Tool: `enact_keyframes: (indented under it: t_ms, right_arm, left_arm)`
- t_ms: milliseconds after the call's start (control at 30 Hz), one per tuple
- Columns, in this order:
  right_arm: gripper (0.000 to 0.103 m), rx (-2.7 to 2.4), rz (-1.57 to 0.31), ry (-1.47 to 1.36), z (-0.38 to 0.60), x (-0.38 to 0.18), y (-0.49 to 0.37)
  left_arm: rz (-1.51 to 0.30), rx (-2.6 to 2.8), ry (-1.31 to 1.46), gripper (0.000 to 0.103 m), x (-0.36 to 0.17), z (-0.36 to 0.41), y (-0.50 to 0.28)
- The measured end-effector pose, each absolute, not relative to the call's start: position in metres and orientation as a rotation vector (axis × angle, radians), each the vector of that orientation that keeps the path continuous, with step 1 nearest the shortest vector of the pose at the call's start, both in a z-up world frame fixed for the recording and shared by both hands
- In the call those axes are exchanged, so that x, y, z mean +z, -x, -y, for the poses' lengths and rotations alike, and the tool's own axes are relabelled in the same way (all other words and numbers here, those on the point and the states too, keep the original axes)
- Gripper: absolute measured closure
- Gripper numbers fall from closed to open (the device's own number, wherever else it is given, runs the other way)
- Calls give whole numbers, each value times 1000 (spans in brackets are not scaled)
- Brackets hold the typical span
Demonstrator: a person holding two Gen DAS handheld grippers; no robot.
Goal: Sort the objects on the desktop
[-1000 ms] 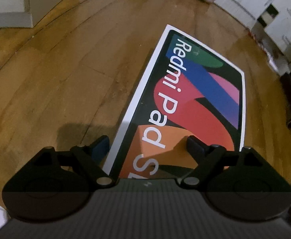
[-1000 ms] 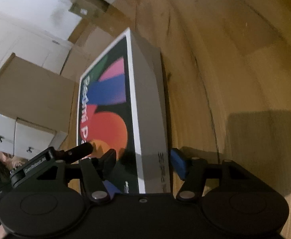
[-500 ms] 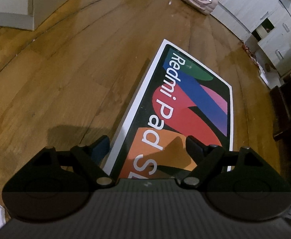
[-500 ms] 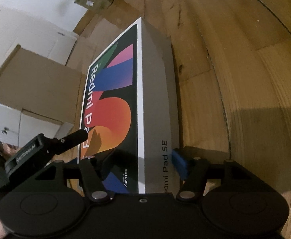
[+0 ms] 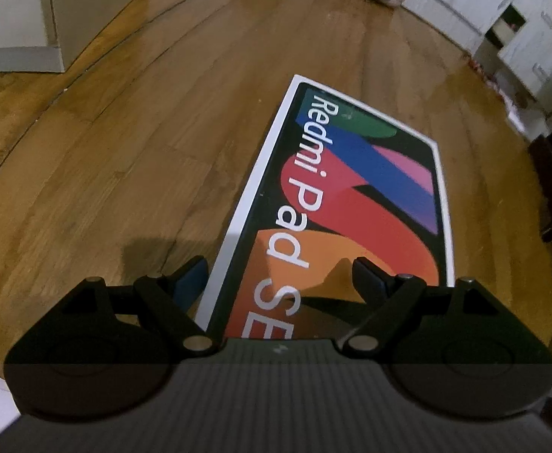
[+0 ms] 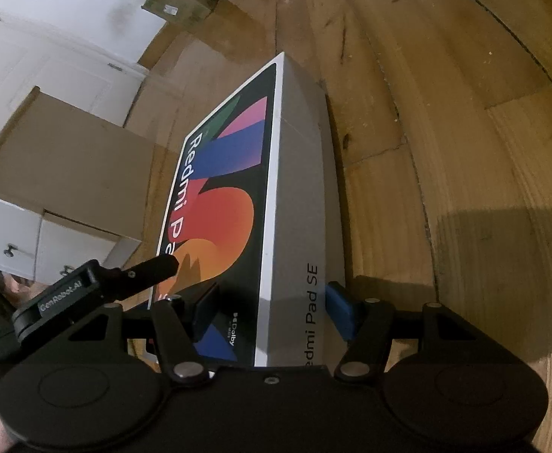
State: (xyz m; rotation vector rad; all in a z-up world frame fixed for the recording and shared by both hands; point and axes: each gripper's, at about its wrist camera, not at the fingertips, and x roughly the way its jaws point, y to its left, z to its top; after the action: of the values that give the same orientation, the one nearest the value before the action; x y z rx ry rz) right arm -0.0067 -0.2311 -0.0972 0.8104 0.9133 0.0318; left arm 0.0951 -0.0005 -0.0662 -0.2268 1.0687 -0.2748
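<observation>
Where the tablet box meets my left gripper, its near end is cut off by the gripper body, so I cannot tell whether those fingers press on it; one finger sits just off the box's white edge, the other over the printed face. My right gripper clamps the same box across its thickness, one pad on the face, the blue pad on the underside. The box is tilted above the wooden floor. Beyond the box, a cardboard carton is partly cropped. Far-side details blur.
</observation>
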Motion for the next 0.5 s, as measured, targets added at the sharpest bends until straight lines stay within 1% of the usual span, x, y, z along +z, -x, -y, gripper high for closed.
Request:
enact_keyframes:
  t_ms: [100,200,333,500]
  right_arm:
    - [34,16,-927,-783,233,-94,6]
    - [34,-2,-933,-745,235,-89,1]
    - [34,-5,-916,-743,242,-81,3]
    - [35,-19,-950,-693,243,-80,0]
  left_arm:
    - [-1095,-251,211,18,-66,4,-95]
    - [-1122,-226,203,18,-64,8,-96]
    - [-1125,-213,160,17,-59,15,-93]
    - [-1136,-209,80,14,-63,24,-90]
